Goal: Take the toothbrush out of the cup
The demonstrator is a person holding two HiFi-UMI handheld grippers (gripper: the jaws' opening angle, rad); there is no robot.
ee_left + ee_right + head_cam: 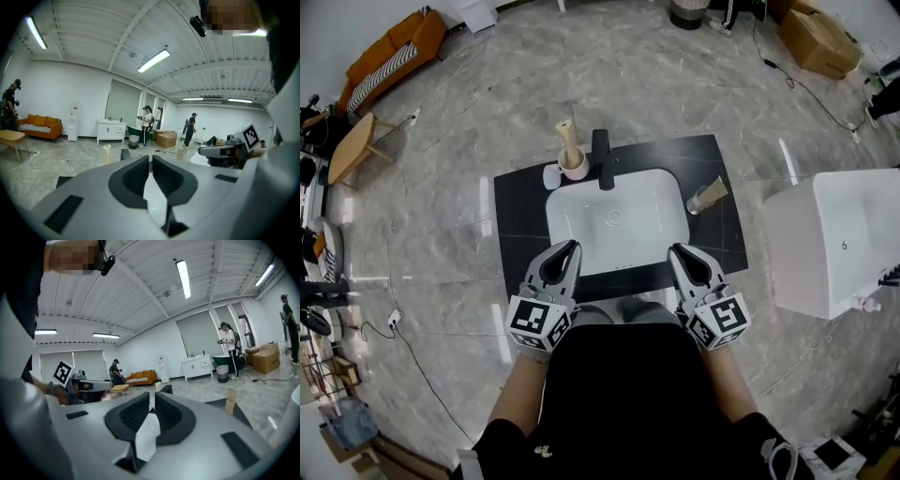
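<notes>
A beige cup (574, 166) stands on the black counter (516, 211) at the back left of the white sink (617, 225), just left of the black faucet (601, 157). A pale toothbrush (566, 132) stands upright in it, and its tip shows over the jaws as the toothbrush (107, 153) in the left gripper view and the toothbrush (158, 386) in the right gripper view. My left gripper (571, 248) and right gripper (677, 251) hover side by side at the counter's near edge, well short of the cup. Both are shut and empty, seen as left gripper (150, 158) and right gripper (152, 394).
A small white object (551, 176) sits left of the cup. A tan container (709, 196) lies tilted on the counter to the sink's right. A white bathtub-like unit (830, 239) stands to the right. Cables, a cardboard box (818, 41), a sofa (392, 54) and people lie farther off.
</notes>
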